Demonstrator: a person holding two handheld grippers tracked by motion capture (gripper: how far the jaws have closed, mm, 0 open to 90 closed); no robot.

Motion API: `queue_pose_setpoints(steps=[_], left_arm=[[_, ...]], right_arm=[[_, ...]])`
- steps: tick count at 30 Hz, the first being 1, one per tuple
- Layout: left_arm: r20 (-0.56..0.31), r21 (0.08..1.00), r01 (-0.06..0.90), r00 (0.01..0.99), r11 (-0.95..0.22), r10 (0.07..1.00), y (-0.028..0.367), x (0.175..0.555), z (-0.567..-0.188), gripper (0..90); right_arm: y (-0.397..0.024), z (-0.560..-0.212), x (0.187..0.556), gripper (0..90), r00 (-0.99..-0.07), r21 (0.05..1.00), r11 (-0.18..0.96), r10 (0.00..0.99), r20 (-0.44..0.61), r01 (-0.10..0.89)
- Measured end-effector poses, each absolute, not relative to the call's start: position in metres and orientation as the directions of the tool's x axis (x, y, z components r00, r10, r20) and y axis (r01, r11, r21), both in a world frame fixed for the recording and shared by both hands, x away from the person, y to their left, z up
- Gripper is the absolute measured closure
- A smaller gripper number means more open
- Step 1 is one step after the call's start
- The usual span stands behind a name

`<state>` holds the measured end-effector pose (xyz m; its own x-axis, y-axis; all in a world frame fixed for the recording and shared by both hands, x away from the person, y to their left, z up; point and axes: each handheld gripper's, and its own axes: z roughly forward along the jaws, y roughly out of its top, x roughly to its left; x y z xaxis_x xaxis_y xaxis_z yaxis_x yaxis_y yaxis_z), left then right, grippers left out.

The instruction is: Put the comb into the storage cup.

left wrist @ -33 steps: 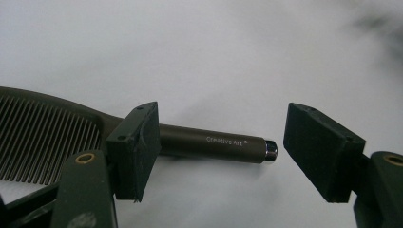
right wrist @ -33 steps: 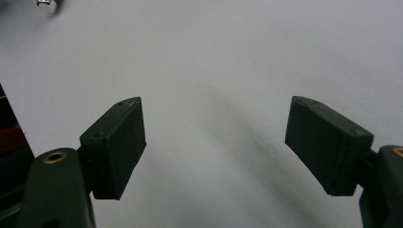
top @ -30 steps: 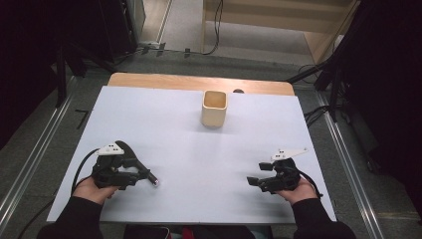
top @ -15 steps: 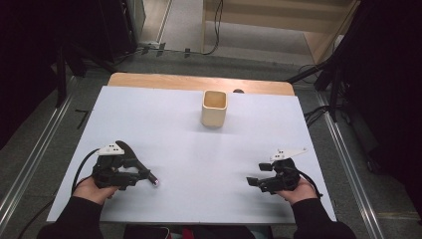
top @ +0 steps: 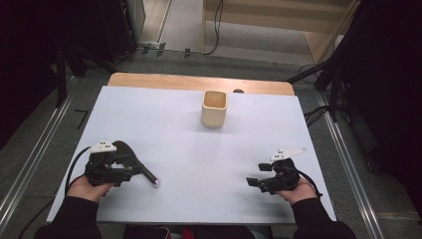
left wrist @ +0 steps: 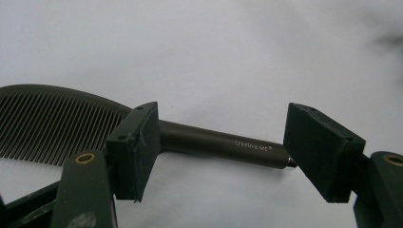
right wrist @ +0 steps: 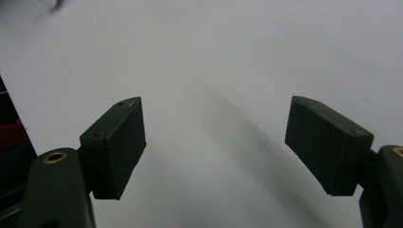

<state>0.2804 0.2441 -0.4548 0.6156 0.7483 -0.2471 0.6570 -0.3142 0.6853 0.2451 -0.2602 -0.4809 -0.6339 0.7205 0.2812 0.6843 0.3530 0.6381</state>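
A dark comb (top: pixel 128 152) with a long thin handle (left wrist: pixel 214 142) lies on the white table top (top: pixel 199 149) at the front left. My left gripper (top: pixel 124 172) rests low over it, open. In the left gripper view its jaws stand wide apart on either side of the handle, with the comb's teeth (left wrist: pixel 47 126) to the left; my left gripper (left wrist: pixel 221 114) does not pinch it. At the front right my right gripper (top: pixel 259 175) is open and held low over bare table. The right gripper view shows my right gripper (right wrist: pixel 214 114) with nothing between its jaws.
A tan square cup (top: pixel 214 108) stands upright at the back middle of the table. A wooden strip (top: pixel 149 80) runs along the far edge. Metal rails and cables lie on the floor around the table.
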Motion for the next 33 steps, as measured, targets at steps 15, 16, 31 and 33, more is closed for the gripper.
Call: queue_pose_setpoints(steps=[15,16,31,33], left_arm=[[-0.254,0.685,0.682,0.551,-0.254,0.795,0.262,0.280,-0.452,28.6],[-0.253,0.686,0.683,0.547,-0.251,0.798,0.264,0.280,-0.452,28.7],[-0.246,0.680,0.703,0.487,-0.209,0.838,0.285,0.284,-0.454,23.9],[-0.238,0.680,0.703,0.481,-0.209,0.844,0.286,0.285,-0.453,24.0]], right_arm=[[-0.257,-0.481,0.249,19.6,-0.647,0.625,0.374,0.706,0.287,0.685],[-0.256,-0.481,0.249,19.6,-0.648,0.625,0.374,0.705,0.288,0.685],[-0.254,-0.481,0.252,19.6,-0.658,0.626,0.384,0.697,0.286,0.679],[-0.254,-0.481,0.252,19.6,-0.658,0.626,0.385,0.697,0.284,0.678]])
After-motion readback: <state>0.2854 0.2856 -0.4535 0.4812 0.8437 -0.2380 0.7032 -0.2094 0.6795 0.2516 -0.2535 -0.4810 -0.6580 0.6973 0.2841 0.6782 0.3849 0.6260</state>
